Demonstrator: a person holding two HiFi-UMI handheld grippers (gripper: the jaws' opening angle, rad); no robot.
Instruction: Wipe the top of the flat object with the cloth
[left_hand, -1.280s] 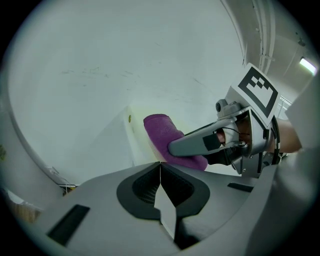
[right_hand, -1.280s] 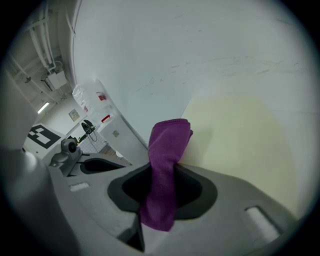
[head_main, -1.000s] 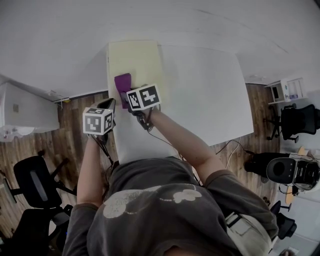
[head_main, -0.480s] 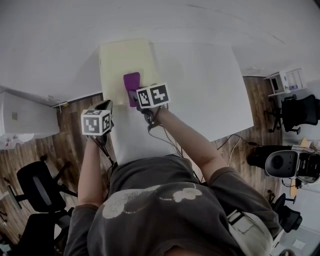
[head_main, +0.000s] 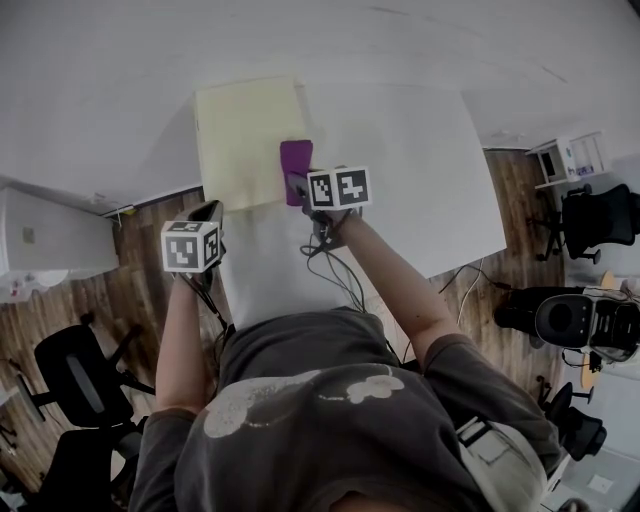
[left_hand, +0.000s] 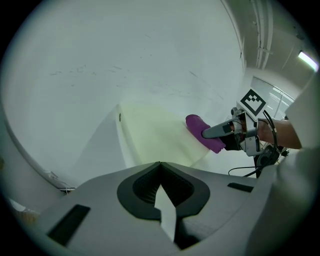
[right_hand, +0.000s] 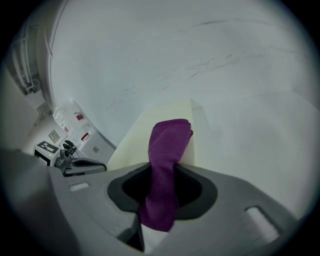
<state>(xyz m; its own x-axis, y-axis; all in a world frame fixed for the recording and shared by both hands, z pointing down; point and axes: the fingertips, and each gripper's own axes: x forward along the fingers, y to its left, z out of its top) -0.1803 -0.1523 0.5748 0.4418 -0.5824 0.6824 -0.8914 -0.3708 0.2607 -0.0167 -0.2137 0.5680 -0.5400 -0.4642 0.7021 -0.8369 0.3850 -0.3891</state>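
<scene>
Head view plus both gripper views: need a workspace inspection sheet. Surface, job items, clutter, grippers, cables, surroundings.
Surface: white table, bare apart from the job's things.
Job's things: pale yellow flat sheet lies flat at the table's far left; purple cloth rests at its right edge.
Clutter: nothing seen on the table.
Grippers: right gripper shut on the purple cloth, whose free end lies on the sheet; left gripper shut, nothing between its jaws, held at the table's left edge, off the sheet.
Cables: black cable runs from the right gripper along the forearm; more hang off the table's near right side.
Surroundings: wood floor, office chairs at both sides, white unit at left.
</scene>
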